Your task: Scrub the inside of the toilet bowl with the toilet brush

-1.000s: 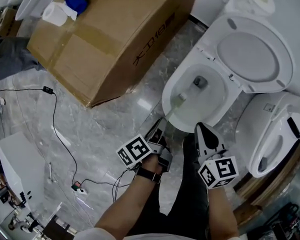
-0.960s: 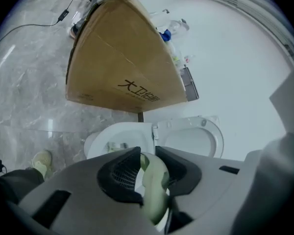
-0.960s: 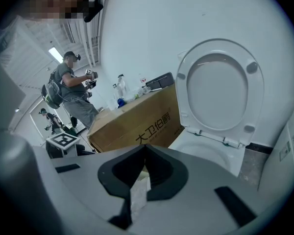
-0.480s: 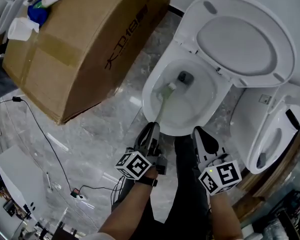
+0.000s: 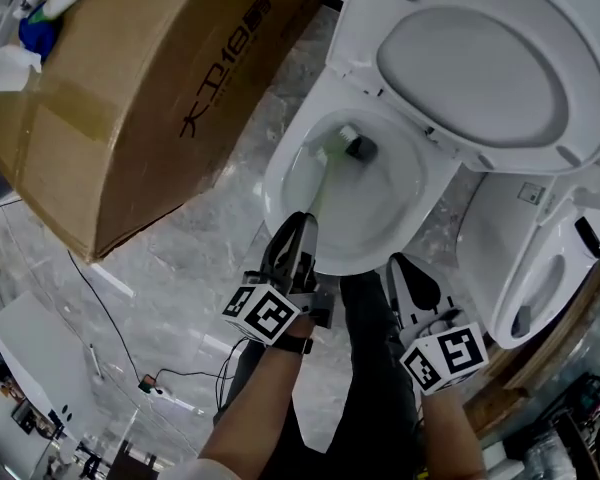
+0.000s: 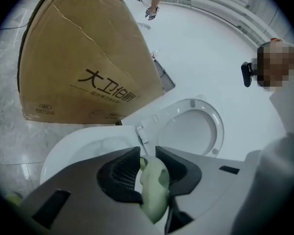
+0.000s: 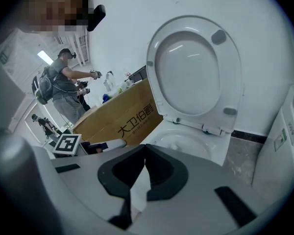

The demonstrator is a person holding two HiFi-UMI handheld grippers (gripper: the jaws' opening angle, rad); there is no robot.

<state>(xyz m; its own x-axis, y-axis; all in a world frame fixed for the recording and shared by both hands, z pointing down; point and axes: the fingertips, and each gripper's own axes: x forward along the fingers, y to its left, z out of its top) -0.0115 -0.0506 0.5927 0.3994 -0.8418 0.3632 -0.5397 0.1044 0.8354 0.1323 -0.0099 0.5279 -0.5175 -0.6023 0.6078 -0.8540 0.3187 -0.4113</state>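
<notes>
Left gripper view: left gripper [image 6: 148, 154] clamps toilet brush [image 6: 155, 190].

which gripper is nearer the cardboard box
Left. The left gripper, shut on the toilet brush, is across a strip of floor from the box; the right gripper lies beyond it.

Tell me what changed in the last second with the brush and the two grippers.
The left gripper pushed the toilet brush deeper into the toilet bowl; its head went from the side wall to beside the drain opening. Unchanged: left gripper shut on the brush, right gripper shut and idle by the front rim, lid up.
</notes>
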